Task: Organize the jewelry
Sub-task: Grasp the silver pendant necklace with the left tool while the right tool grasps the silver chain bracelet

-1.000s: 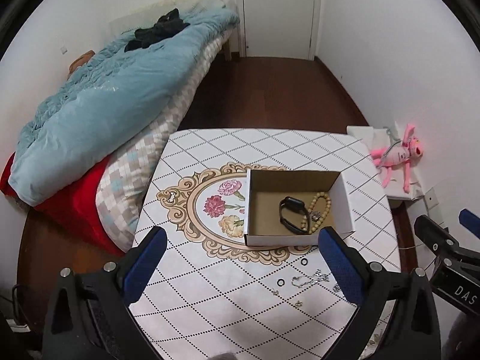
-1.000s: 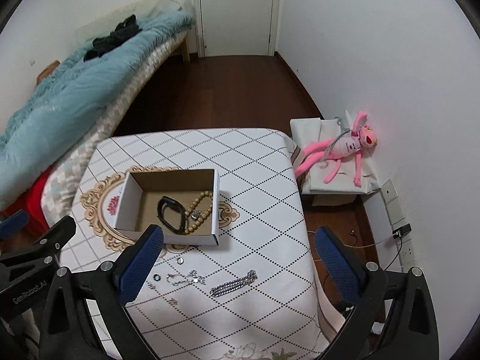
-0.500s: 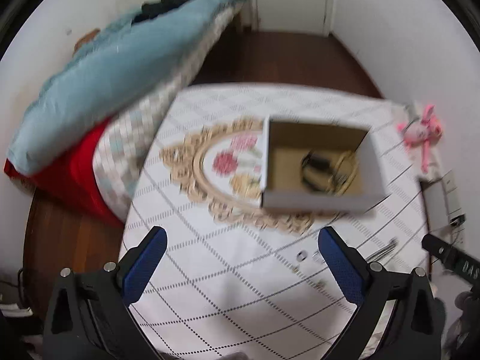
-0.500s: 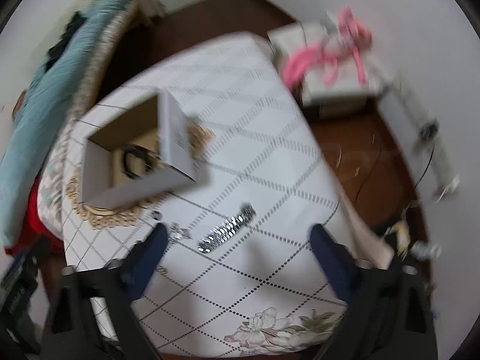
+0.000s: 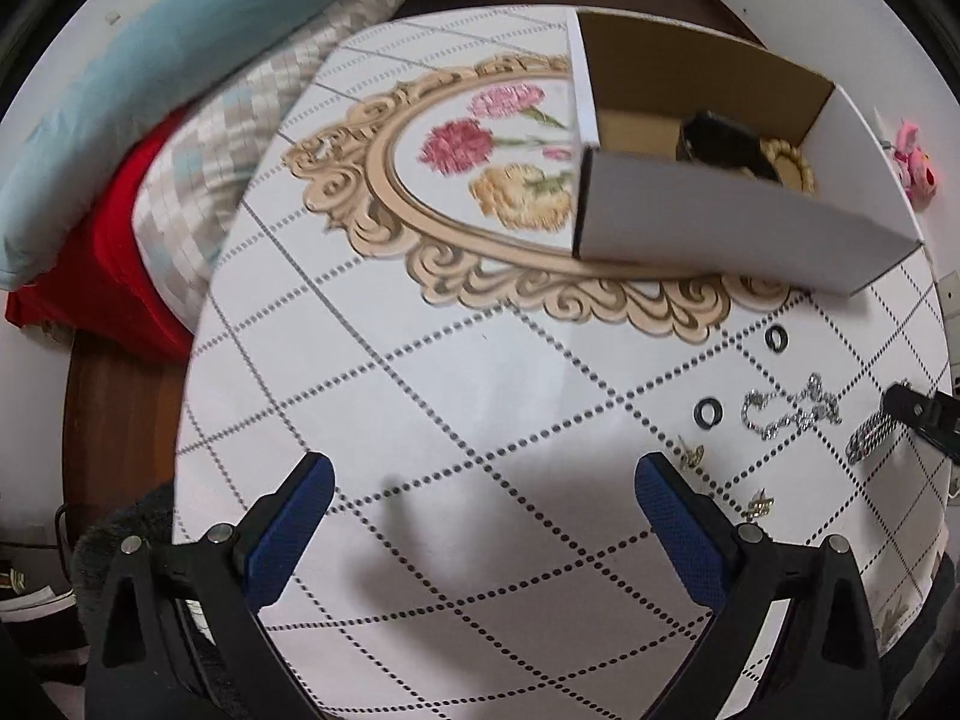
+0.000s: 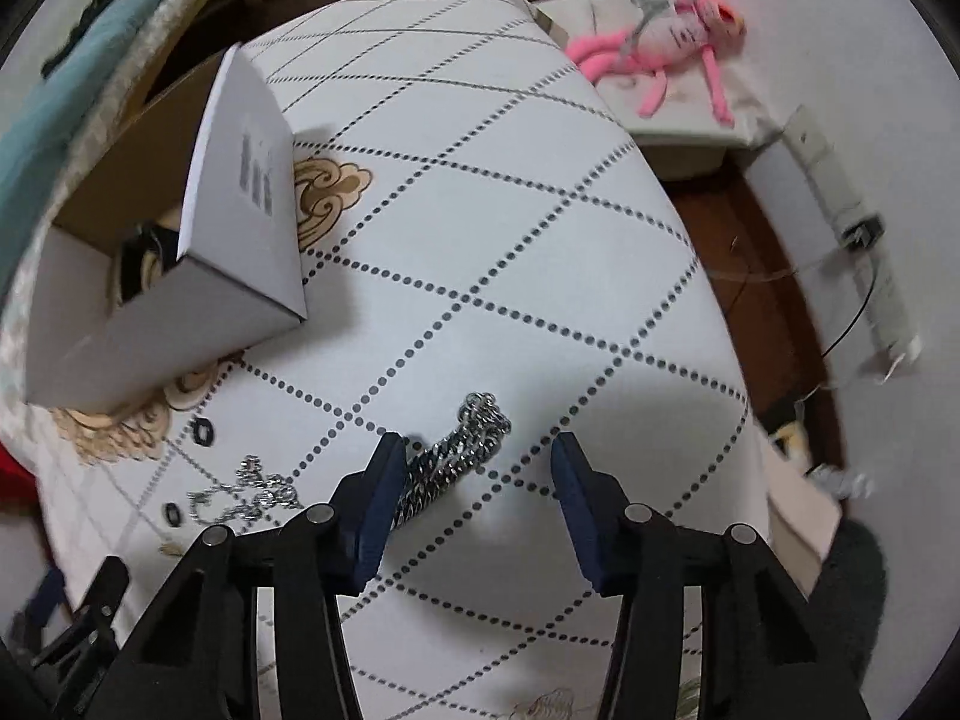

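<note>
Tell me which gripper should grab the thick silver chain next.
Right. The right gripper is open, low over the table, with the thick silver chain beside its left finger. The left gripper, also open, hovers over bare tablecloth; the chain lies far to its right.

White box; silver chain; blue-padded tongs.

One white cardboard box, two small black rings, two silver chains, two gold earrings, one pink plush toy.
</note>
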Motion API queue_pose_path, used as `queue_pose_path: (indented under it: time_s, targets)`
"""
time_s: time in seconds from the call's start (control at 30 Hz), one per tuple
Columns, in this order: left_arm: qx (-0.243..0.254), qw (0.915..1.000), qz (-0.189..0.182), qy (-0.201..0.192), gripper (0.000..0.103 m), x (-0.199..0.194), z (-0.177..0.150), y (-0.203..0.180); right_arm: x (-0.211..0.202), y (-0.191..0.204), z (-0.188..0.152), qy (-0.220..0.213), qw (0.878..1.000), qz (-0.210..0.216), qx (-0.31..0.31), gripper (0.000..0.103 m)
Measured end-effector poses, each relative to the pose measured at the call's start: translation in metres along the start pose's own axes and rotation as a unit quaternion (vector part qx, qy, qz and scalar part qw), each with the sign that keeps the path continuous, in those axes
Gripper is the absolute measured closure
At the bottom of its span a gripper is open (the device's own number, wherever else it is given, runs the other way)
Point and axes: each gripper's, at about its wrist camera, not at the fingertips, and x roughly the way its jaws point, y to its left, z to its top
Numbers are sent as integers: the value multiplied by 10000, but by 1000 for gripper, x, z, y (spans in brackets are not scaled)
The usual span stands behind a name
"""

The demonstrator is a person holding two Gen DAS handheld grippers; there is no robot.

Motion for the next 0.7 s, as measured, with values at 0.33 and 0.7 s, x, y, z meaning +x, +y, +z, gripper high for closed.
queue_pose_path:
  time_s: [0.33, 0.7]
  targets:
    - [429, 9979, -480, 23, 8, -4, -14, -31, -2, 6, -21, -21, 9974, 226, -687, 94]
    - [1338, 9879, -781, -65, 9, -11, 1, -97, -6, -47, -5, 40, 9984, 562, -37, 94]
